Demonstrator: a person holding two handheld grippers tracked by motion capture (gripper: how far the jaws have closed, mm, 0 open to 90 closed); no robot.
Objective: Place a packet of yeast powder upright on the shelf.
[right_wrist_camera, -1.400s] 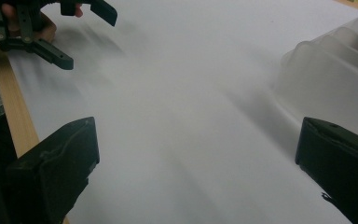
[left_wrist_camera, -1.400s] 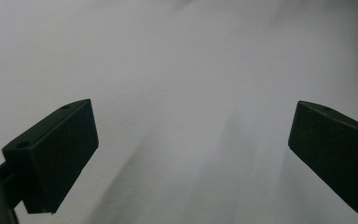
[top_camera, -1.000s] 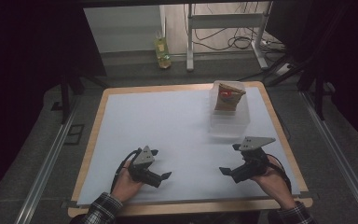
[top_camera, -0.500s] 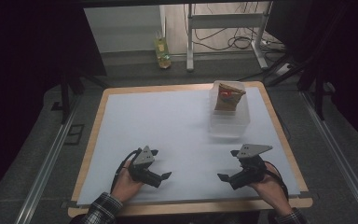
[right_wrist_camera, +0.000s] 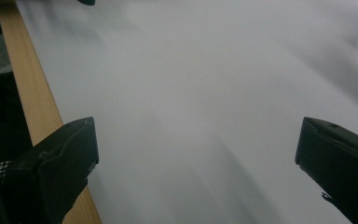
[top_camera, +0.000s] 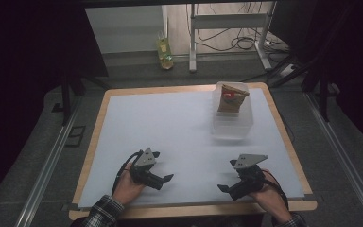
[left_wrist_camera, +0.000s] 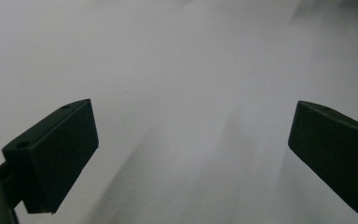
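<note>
White covering spreads across the wood-edged tabletop (top_camera: 123, 101). At lower left of the high view the left claw (top_camera: 163, 174) rests with jaws wide, nothing between them; at lower right the right claw (top_camera: 227, 183) (jaws equally wide) holds nothing. Upper right, a brown packet (top_camera: 230, 98) stands inside a clear container (top_camera: 233, 126).

No lettering can be read anywhere; the print on the snack bag (top_camera: 231, 98) is too small.
</note>
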